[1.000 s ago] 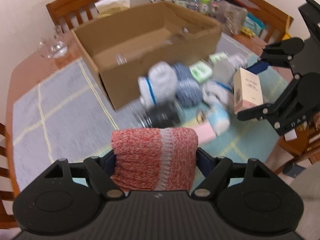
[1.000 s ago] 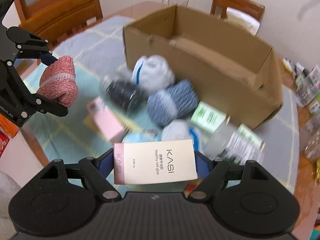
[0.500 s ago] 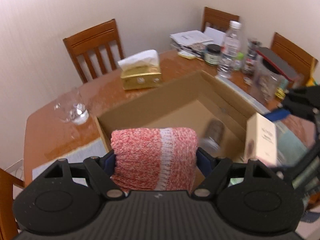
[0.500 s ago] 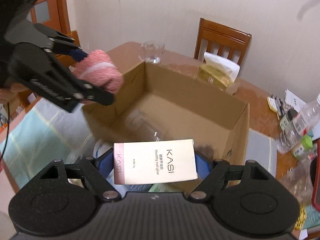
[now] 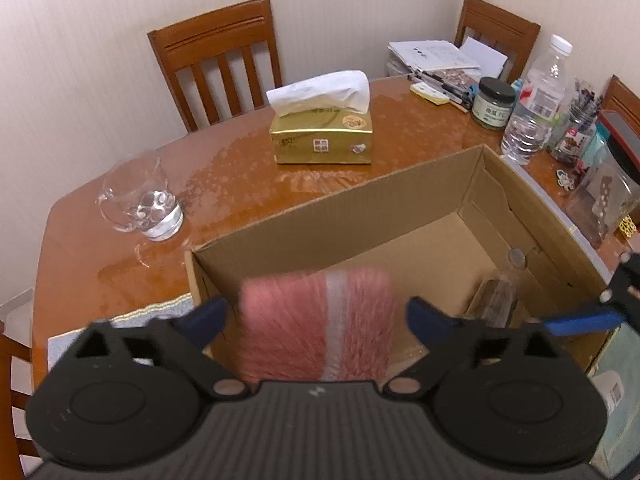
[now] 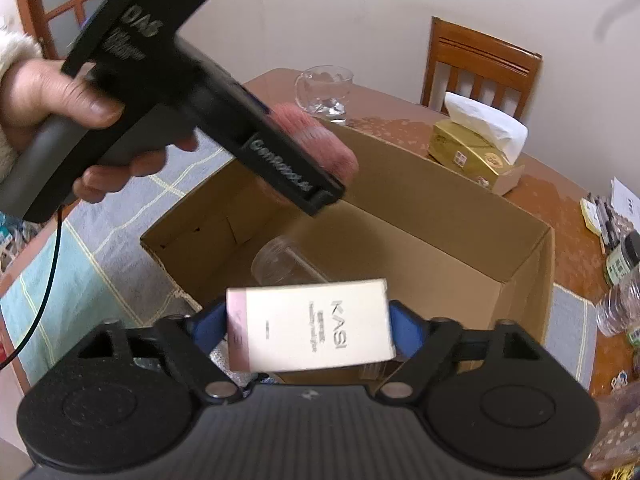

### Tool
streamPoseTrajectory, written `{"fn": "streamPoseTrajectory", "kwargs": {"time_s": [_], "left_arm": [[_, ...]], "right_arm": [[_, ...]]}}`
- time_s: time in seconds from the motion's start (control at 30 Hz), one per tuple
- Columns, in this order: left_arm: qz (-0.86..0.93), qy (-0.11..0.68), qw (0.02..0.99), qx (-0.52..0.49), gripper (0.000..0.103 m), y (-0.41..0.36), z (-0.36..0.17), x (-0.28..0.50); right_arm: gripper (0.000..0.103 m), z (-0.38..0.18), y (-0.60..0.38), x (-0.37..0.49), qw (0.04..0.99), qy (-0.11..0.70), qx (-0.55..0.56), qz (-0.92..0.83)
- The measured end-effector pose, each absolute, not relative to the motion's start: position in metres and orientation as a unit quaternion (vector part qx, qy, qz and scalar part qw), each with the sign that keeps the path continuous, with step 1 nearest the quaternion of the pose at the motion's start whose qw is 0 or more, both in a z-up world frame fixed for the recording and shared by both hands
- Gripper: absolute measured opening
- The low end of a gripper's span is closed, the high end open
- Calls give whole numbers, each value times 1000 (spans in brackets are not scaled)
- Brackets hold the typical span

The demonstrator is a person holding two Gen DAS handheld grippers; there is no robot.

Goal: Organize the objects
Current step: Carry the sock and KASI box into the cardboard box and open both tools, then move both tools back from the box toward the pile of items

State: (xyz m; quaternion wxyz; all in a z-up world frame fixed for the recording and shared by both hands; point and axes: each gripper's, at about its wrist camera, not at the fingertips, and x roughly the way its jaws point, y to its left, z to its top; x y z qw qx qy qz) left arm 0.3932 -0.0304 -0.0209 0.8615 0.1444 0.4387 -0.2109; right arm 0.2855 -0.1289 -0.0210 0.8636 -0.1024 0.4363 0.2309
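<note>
- Pink knitted roll [image 5: 318, 326], with one pale stripe, sits blurred between our left gripper [image 5: 316, 314] fingers; the blue pads stand clear of its sides, so that gripper is parted and the roll is loose, above the near edge of the cardboard box [image 5: 400, 204].
- We see the same roll from the right wrist view [image 6: 320, 148], poking out past the left gripper's black frame [image 6: 276, 160] over the box's far left wall, with the person's left hand [image 6: 68, 116] wrapped around the handle.
- Our right gripper [image 6: 310, 328] is clamped on the cream KASI carton [image 6: 312, 326], blue pads pressed against both short ends, the carton lying crosswise with its pink strip to the left.
- We hold that carton over the near wall of the box [image 6: 440, 216], which stands open on top.
- Inside the box a clear plastic bottle [image 6: 280, 260] lies on its side on the floor; from the left wrist view it shows near the right inner wall [image 5: 500, 296].
- We find the box resting on a grey and teal checked mat [image 6: 80, 264] on the wooden table [image 5: 120, 264].
- Beyond the box stand a gold tissue box [image 5: 322, 136] and a glass cup [image 5: 138, 204] with a little water.
- At the far right of the table we see a dark-lidded jar [image 5: 494, 102], a water bottle [image 5: 536, 100] and a stack of papers [image 5: 436, 54].
- Wooden chairs [image 5: 218, 60] stand against the wall.
</note>
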Motion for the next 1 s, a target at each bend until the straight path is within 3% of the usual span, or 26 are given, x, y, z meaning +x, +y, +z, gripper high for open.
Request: {"fn": "streamPoseTrajectory", "kwargs": {"time_s": [0.03, 0.07, 0.57, 0.8, 1.0], "left_arm": [[-212, 431, 865, 147, 100, -31, -20, 391], [-213, 426, 866, 150, 100, -31, -18, 389], [-248, 402, 874, 116, 101, -4, 18, 322], [-267, 364, 880, 149, 102, 10, 22, 260], [-261, 378, 877, 144, 102, 17, 8, 219]], "right_arm": [[102, -21, -128, 284, 865, 434, -106, 231], [103, -21, -128, 282, 866, 430, -107, 232], [103, -1, -136, 238, 886, 401, -95, 213], [103, -2, -134, 190, 897, 397, -72, 180], [103, -18, -136, 157, 894, 410, -54, 176]]}}
